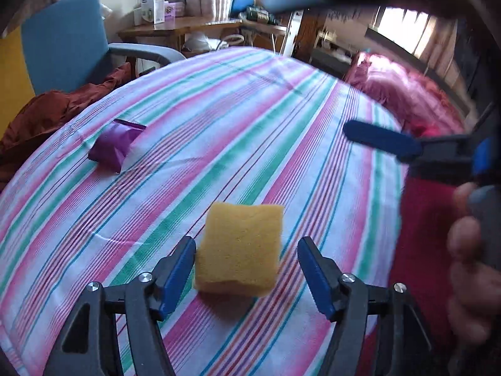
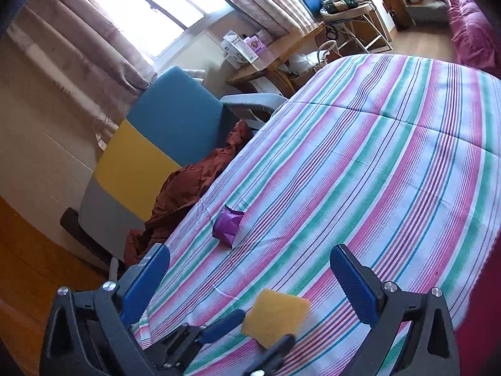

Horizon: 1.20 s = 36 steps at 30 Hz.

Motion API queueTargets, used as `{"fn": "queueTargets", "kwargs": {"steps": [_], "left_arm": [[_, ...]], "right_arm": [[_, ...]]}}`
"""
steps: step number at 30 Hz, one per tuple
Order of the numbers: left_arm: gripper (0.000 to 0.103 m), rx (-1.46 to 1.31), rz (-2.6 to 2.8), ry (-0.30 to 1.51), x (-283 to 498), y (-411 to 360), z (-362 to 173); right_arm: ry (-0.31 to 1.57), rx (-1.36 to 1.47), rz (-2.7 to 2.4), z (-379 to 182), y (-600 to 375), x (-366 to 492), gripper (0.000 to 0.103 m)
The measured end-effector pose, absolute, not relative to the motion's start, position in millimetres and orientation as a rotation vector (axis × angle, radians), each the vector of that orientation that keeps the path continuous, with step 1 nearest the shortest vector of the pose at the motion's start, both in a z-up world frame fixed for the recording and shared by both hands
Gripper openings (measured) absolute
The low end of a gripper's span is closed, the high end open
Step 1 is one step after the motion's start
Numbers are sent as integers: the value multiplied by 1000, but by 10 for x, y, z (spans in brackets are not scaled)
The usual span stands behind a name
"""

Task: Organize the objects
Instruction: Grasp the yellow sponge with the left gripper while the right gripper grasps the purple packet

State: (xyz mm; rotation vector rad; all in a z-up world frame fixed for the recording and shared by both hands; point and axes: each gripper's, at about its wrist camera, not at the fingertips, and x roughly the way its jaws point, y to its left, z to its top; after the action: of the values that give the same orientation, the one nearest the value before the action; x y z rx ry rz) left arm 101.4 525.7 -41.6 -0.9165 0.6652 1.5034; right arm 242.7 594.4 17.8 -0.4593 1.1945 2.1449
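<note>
A yellow sponge (image 1: 239,247) lies on the striped cloth between the fingers of my left gripper (image 1: 245,253), which is open around it; the left pad is close to its side, the right pad is apart. The sponge also shows in the right wrist view (image 2: 275,319), with the left gripper (image 2: 260,329) around it. A purple packet (image 1: 116,144) lies further back left on the cloth, also in the right wrist view (image 2: 227,224). My right gripper (image 2: 250,269) is open and empty, held above the cloth. It shows at the right in the left wrist view (image 1: 382,139).
The striped cloth (image 1: 250,125) covers a rounded table. A blue and yellow chair (image 2: 162,138) with a rust-red garment (image 2: 184,194) stands at the left edge. A wooden desk (image 1: 178,28) with boxes is behind. Pink bedding (image 1: 407,91) lies at the right.
</note>
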Motion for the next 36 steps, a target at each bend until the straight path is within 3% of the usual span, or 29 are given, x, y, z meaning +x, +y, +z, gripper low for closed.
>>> {"fn": "queueTargets", "kwargs": {"steps": [1, 3, 11, 17, 25, 33, 35, 36], "left_arm": [[55, -897, 1535, 696, 1034, 5267, -467], [52, -894, 1555, 657, 1012, 5186, -479], [51, -943, 1902, 522, 539, 4180, -344], [52, -993, 1981, 440, 262, 3507, -473], [52, -995, 1944, 339, 197, 3500, -614], [53, -1011, 1920, 291, 180, 3474, -664], [53, -1009, 1917, 284, 176, 3467, -671], [54, -1009, 1915, 280, 171, 3464, -669]], "right_arm": [[1188, -469, 2150, 180, 5938, 2410, 103], [1167, -498, 2154, 178, 5920, 2375, 103], [1101, -713, 2168, 81, 5837, 2094, 103], [872, -1040, 2295, 81, 5592, 1515, 103], [1054, -1106, 2152, -209, 6056, 718, 93], [1073, -1084, 1926, -665, 6556, 201, 82], [961, -1087, 1951, -616, 6568, 83, 58], [913, -1107, 1953, -609, 6569, 33, 40]]}}
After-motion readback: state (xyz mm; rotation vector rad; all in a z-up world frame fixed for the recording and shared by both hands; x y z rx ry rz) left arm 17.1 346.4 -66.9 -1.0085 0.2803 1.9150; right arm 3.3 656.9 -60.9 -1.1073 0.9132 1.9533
